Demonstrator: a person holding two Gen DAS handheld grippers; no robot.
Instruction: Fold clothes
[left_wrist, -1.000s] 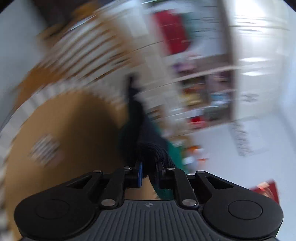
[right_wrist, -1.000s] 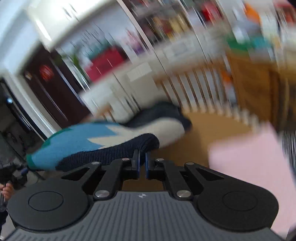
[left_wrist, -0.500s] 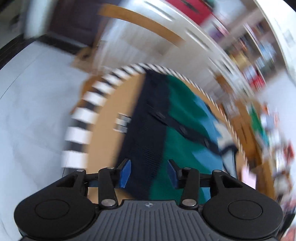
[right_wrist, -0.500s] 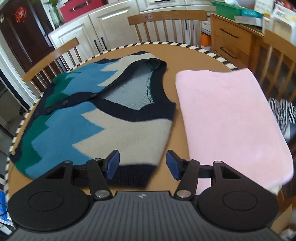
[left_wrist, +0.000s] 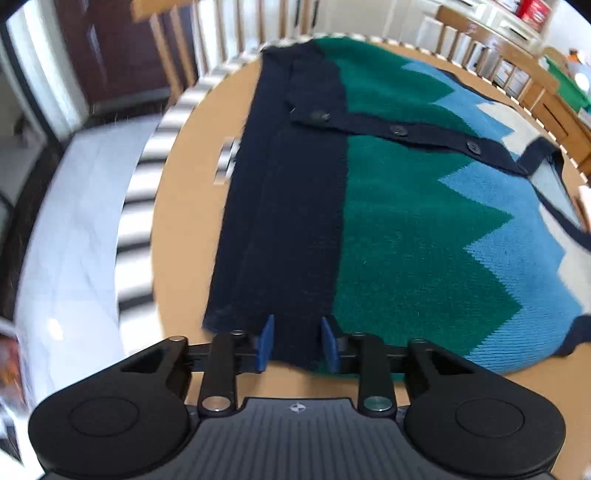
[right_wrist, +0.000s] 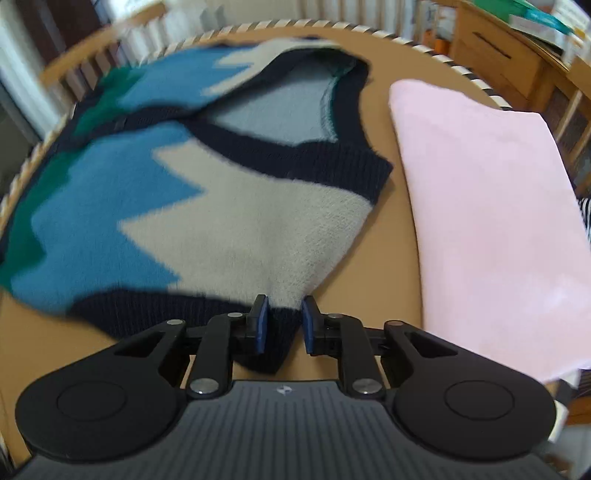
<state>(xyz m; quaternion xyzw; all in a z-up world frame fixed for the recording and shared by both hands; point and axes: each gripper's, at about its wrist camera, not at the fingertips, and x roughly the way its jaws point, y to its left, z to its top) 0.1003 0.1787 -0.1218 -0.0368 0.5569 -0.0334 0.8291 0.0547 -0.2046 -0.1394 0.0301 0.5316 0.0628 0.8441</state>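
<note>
A soft, limp knitted cardigan vest, likely to sag and stretch, is being kept spread on the round worktop, best taken by its ribbed navy edges, which are being straddled by the open left claw and open right claw.

The pink cloth is cut off at the right edge. The cardigan's far side is blurred, and its near hem is hidden behind the right claw.
</note>
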